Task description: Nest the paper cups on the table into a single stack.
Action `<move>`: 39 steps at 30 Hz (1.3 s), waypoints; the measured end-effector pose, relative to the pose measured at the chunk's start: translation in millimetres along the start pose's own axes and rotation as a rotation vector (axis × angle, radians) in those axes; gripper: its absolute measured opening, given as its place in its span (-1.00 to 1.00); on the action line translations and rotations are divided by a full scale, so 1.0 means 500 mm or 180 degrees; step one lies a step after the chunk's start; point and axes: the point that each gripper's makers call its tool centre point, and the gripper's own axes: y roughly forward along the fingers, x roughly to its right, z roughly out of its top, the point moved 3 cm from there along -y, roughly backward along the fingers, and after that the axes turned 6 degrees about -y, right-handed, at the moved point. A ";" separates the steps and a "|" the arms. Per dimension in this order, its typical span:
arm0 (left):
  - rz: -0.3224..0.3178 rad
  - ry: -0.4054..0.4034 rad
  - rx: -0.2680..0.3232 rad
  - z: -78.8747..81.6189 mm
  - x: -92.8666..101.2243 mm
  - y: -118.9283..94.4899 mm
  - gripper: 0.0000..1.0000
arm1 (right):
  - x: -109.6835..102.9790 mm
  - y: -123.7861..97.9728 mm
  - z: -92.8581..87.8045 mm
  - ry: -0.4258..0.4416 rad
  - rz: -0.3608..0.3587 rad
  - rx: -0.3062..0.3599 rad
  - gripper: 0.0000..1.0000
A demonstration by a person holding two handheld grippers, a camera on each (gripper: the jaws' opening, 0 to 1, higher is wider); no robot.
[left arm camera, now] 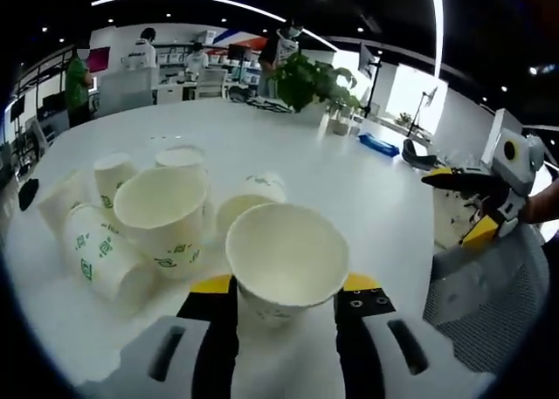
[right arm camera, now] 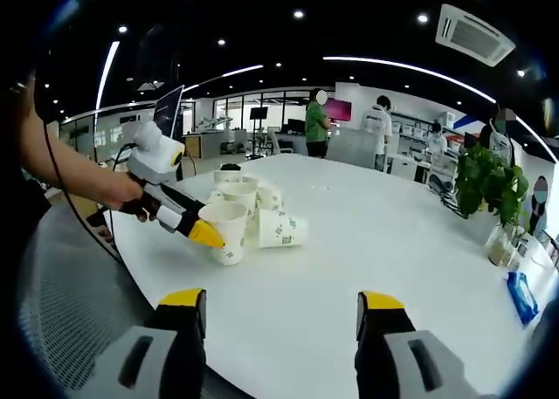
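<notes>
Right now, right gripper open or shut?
Open: right gripper jaws stand wide apart over bare table, nothing between them.

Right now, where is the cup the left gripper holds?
The held cup sits between the left gripper jaws, at the near table edge beside the cup cluster.

Roughly seven white paper cups (left arm camera: pixel 162 209) sit on the round white table (left arm camera: pixel 349 181), one of them gripped upright and the rest clustered, some overlapping so the tally is uncertain. Two handheld grippers work the scene, beside one potted plant (left arm camera: pixel 307 80) and one blue packet (left arm camera: pixel 378 144).
</notes>
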 end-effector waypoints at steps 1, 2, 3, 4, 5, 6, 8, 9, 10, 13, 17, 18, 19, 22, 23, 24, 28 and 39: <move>-0.0002 0.0000 0.0000 0.000 0.000 -0.002 -0.11 | 0.000 0.000 0.000 -0.0001 0.0000 0.0000 0.39; -0.0015 -0.0002 -0.0008 -0.002 0.002 -0.007 -0.09 | 0.000 0.000 0.000 0.0000 0.0001 0.0001 0.39; -0.0015 0.0004 -0.0006 -0.002 0.003 -0.011 -0.07 | 0.000 0.000 0.000 -0.0001 0.0005 0.0001 0.39; -0.0010 0.0021 -0.0007 -0.003 0.004 -0.018 -0.05 | 0.000 0.000 0.000 -0.0001 0.0008 0.0001 0.38; -0.0006 0.0030 -0.0006 -0.004 0.002 -0.021 -0.05 | -0.001 0.001 0.000 -0.0001 0.0013 -0.0001 0.38; -0.0004 0.0034 -0.0003 -0.006 0.001 -0.024 -0.05 | -0.001 0.001 -0.001 -0.0001 0.0015 0.0000 0.38; -0.0003 0.0034 0.0018 -0.007 -0.002 -0.032 -0.04 | 0.000 0.001 -0.001 0.0001 0.0019 0.0000 0.38; 0.0005 0.0044 0.0030 -0.007 -0.004 -0.037 -0.03 | 0.000 0.001 -0.002 0.0002 0.0020 0.0000 0.38; 0.0010 0.0060 0.0038 -0.007 -0.005 -0.040 -0.03 | 0.000 0.001 -0.002 0.0002 0.0021 0.0000 0.38; 0.0017 0.0089 0.0046 -0.009 -0.011 -0.054 -0.02 | -0.001 0.001 -0.001 0.0002 0.0022 -0.0005 0.38; 0.0034 0.0175 0.0040 -0.013 -0.026 -0.071 -0.04 | 0.000 0.000 -0.001 0.0008 0.0018 -0.0001 0.38; 0.0064 0.0215 0.0032 -0.014 -0.029 -0.076 -0.05 | 0.000 0.000 -0.001 0.0010 0.0016 0.0003 0.38; 0.0076 0.0229 0.0049 -0.011 -0.032 -0.082 -0.05 | 0.000 0.000 -0.001 0.0014 0.0015 0.0002 0.38; 0.0095 0.0216 0.0078 -0.005 -0.050 -0.091 -0.04 | 0.001 0.000 0.000 0.0017 0.0007 0.0008 0.38; 0.0128 0.0233 0.0107 0.001 -0.058 -0.095 -0.04 | 0.002 0.000 0.000 0.0020 0.0005 0.0008 0.38; 0.0143 0.0231 0.0122 0.006 -0.063 -0.098 -0.05 | 0.002 0.000 0.000 0.0019 0.0002 0.0010 0.38; 0.0212 0.0211 0.0205 0.032 -0.087 -0.105 -0.06 | 0.003 -0.001 0.000 0.0023 -0.0009 0.0013 0.37; 0.0306 0.0296 0.0239 0.081 -0.114 -0.103 -0.09 | 0.005 -0.001 -0.002 0.0033 -0.0023 0.0009 0.36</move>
